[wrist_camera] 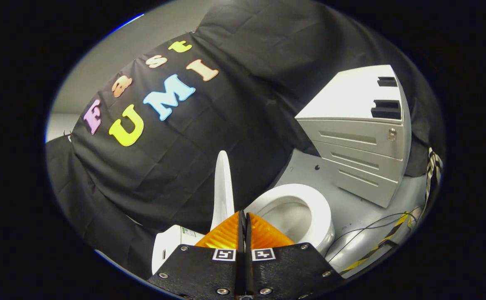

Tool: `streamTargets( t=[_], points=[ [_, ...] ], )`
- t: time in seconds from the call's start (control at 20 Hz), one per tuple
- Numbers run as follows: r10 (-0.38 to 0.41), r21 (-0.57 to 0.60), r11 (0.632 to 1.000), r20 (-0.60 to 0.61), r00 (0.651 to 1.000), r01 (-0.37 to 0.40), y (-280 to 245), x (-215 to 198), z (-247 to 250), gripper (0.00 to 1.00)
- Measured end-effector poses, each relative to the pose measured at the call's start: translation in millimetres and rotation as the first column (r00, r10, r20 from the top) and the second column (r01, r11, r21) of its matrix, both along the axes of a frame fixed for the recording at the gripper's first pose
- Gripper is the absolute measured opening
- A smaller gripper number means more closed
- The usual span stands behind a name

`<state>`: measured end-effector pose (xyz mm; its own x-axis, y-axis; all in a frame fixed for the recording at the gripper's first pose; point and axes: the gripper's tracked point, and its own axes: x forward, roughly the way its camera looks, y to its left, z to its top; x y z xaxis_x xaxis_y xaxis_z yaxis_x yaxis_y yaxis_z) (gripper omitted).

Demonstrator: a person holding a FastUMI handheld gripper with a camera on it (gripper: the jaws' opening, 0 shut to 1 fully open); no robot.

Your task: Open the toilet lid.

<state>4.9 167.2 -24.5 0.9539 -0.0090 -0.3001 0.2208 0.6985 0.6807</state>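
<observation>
The white toilet lid (223, 187) stands raised, nearly upright and seen edge-on, just beyond my fingertips and slightly to their left. The open bowl with its white seat ring (325, 216) lies to the right of the lid, ahead of the fingers. Behind the lid sits the white tank (171, 243). My gripper (243, 214) is shut, its two fingers pressed together with nothing visible between them. The tips are close to the lid's lower edge; I cannot tell whether they touch it.
A pale grey drawer cabinet (359, 133) stands on the grey floor (351, 208) to the right of the toilet. Thin cables (372, 229) and a striped strap (432, 166) lie on the floor near the bowl. Black cloth hangs behind the toilet.
</observation>
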Motion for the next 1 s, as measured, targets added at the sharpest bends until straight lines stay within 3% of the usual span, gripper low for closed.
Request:
streamTargets(
  t=[0.5, 0.8, 1.0],
  points=[
    [0.045, -0.187, 0.982, 0.045, 0.998, -0.036, 37.2, -3.2, 48.1, 0.0],
    [0.102, -0.302, 0.951, 0.086, 0.991, -0.071, 69.5, -8.6, 75.5, 0.0],
    [0.152, -0.413, 0.906, 0.104, 0.983, -0.096, 95.8, -11.7, 94.2, 0.0]
  ],
)
